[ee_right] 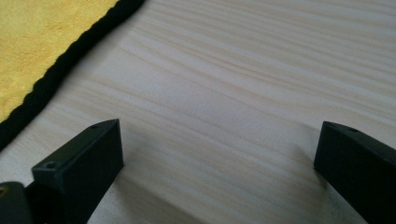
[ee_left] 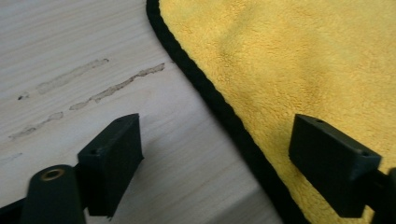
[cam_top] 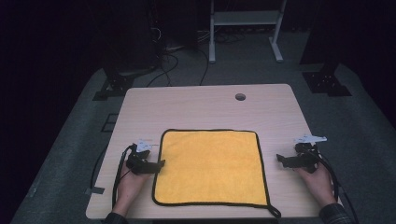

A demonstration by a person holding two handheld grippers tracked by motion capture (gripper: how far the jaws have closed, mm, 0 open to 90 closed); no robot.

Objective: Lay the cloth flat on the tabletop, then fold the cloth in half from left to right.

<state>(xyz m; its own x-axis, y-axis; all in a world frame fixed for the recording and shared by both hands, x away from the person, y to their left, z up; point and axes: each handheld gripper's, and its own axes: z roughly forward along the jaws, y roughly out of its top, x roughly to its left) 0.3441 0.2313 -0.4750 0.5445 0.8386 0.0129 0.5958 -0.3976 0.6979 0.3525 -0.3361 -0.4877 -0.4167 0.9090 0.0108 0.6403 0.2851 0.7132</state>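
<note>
A square yellow cloth [cam_top: 211,167] edged in black is spread flat on the table's near half, with a small loop at one near corner.

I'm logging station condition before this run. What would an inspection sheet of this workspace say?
Surface: pale wood table, faint smears near the left gripper, hole at the far edge.
Job's things: yellow cloth, flat, black hem.
Clutter: nothing seen.
Grippers: left gripper open, straddling the cloth's hem; right gripper open, clear of it.
Cables: one trails from each gripper; more on the floor.
Surroundings: dark room, white frame, black stands.
</note>
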